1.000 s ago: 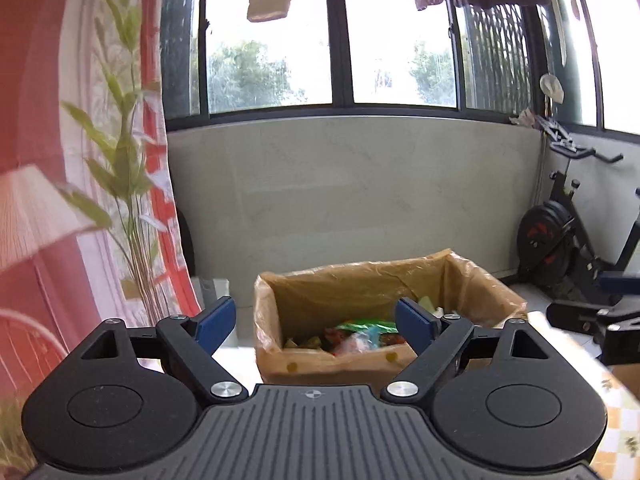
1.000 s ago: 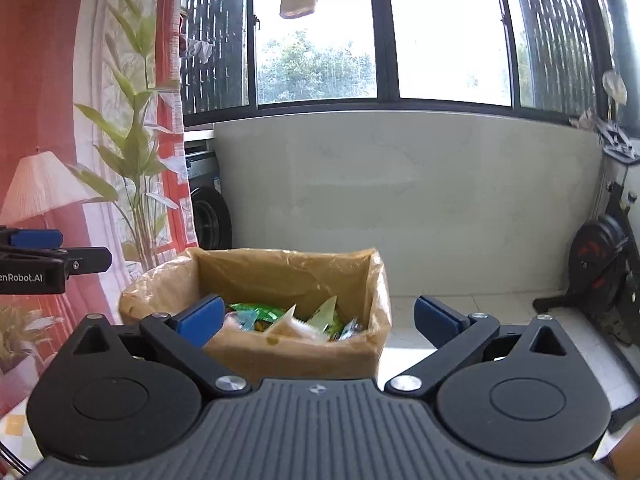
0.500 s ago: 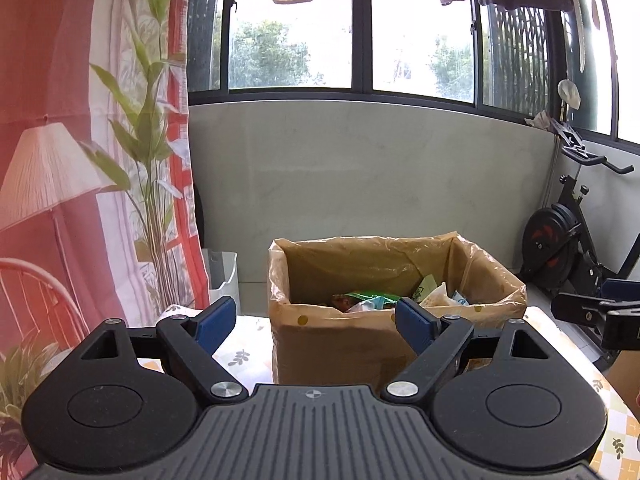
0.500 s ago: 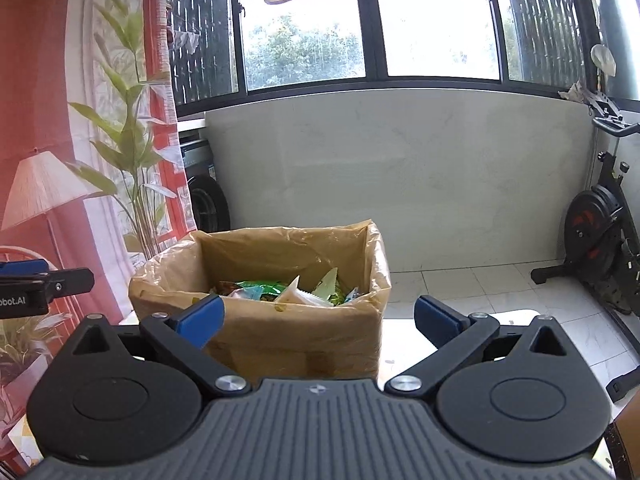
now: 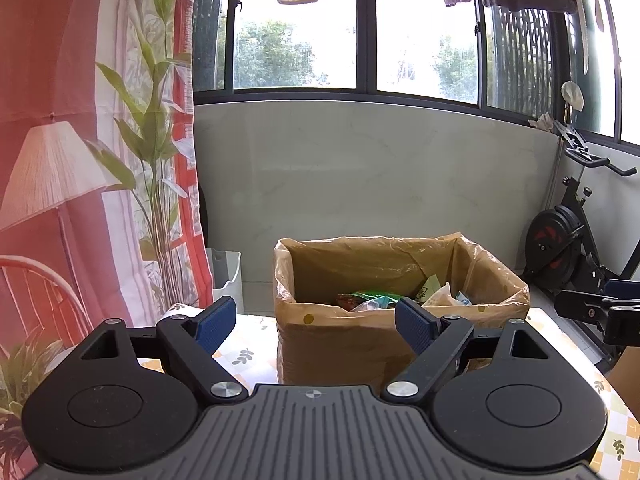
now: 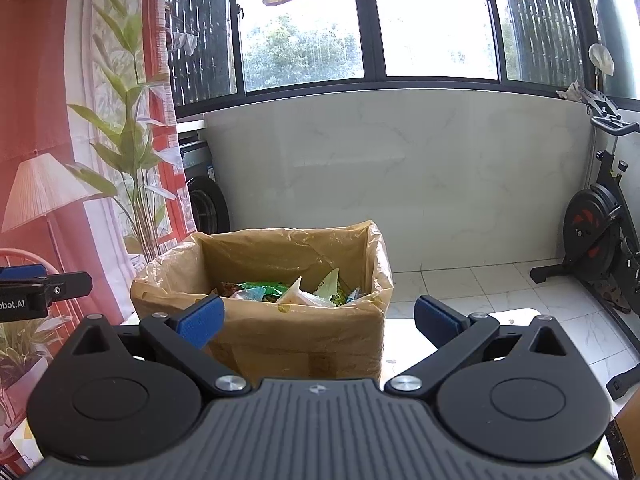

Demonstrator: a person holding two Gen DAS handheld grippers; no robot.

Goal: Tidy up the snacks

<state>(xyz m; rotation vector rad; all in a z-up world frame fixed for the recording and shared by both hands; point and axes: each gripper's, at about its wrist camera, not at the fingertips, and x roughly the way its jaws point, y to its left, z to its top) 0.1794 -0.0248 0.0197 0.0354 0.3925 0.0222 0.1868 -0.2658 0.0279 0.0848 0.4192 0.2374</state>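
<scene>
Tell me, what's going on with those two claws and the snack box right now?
Left gripper open, empty. Right gripper open, empty. Lined box upright on table, snack packets inside. Nothing blocking.

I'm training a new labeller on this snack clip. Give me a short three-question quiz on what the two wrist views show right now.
1. True or false: the left gripper is holding a snack.
2. Multiple choice: the snacks lie
A. spread on the table
B. inside the lined box
C. on the floor
3. Short answer: what exercise machine stands at the right of both views?

Key
1. False. Its fingers stand wide apart with nothing between them; the right gripper is open and empty too.
2. B. They sit low inside the box, which has a plastic liner folded over its rim.
3. An exercise bike.
</scene>
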